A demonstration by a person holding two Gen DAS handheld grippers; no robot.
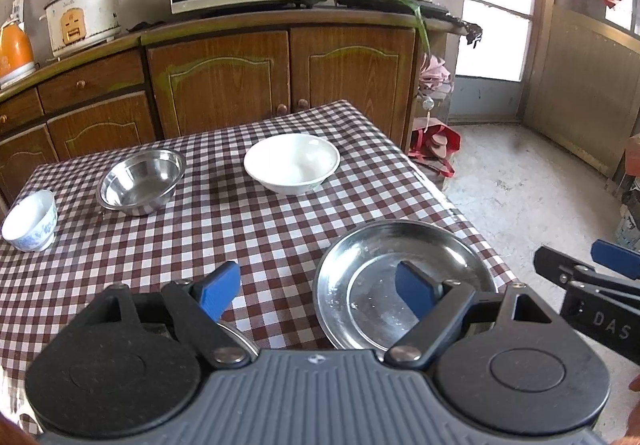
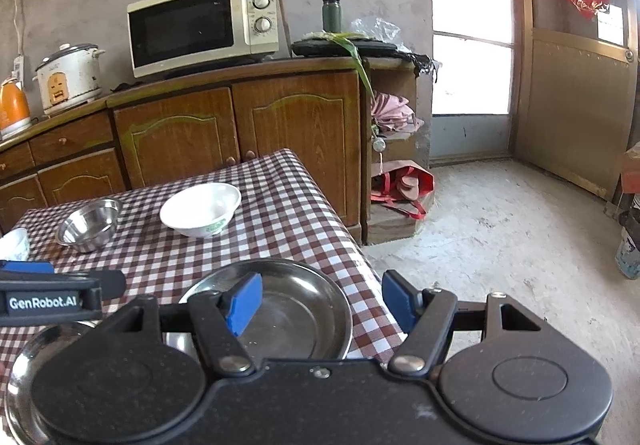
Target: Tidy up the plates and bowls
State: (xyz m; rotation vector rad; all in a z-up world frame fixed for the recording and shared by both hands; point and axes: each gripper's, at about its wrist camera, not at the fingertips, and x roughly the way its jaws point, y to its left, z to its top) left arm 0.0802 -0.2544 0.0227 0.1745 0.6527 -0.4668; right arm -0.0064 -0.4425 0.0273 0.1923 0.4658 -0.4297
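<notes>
Left wrist view shows a checked tablecloth (image 1: 248, 229) carrying, largest first, a steel plate (image 1: 376, 265) near the right edge, a white bowl (image 1: 292, 163) farther back, a steel bowl (image 1: 140, 181) to its left and a small patterned bowl (image 1: 30, 221) at far left. Left gripper (image 1: 316, 291) and right gripper (image 2: 320, 303) both hang spread wide, gripping nothing, over the plate

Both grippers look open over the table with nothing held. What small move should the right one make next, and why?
Probably ease the right gripper down onto the near rim of the steel plate: its open jaws already straddle that edge, and nothing is gripped yet.
</notes>
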